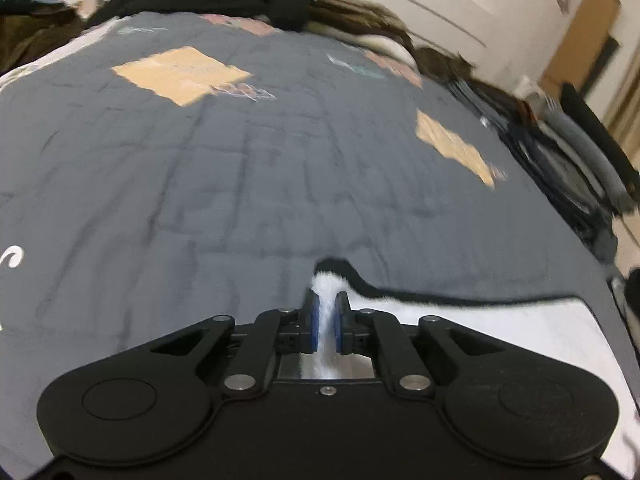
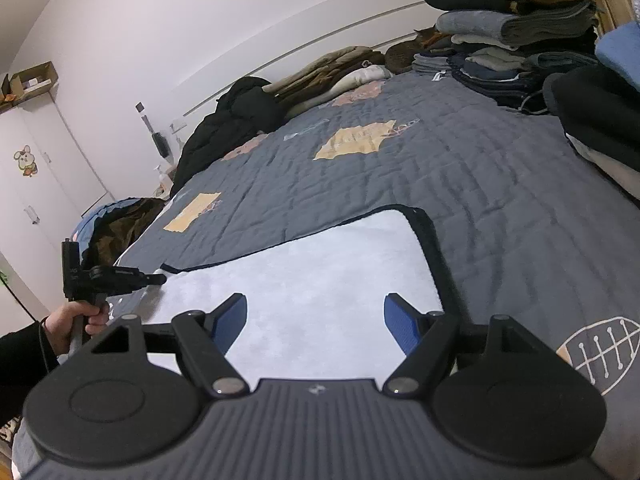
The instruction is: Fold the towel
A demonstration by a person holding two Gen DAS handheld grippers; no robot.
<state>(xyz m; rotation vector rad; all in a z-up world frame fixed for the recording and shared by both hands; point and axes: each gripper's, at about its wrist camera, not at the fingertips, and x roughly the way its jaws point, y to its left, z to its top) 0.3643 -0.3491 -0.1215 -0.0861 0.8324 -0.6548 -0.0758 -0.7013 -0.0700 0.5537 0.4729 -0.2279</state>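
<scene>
Towel corner being pinched by the left tongs while the right tongs are hovering spread apart.

Left gripper is clamping its blue pads on a black-edged corner of the white towel, which is lying mostly flat on the grey quilt. Right gripper is gaping wide over the cloth, holding nothing. Judging by this, a fold is being set up; next, the right side likely needs its own edge grip near the far corner.
</scene>
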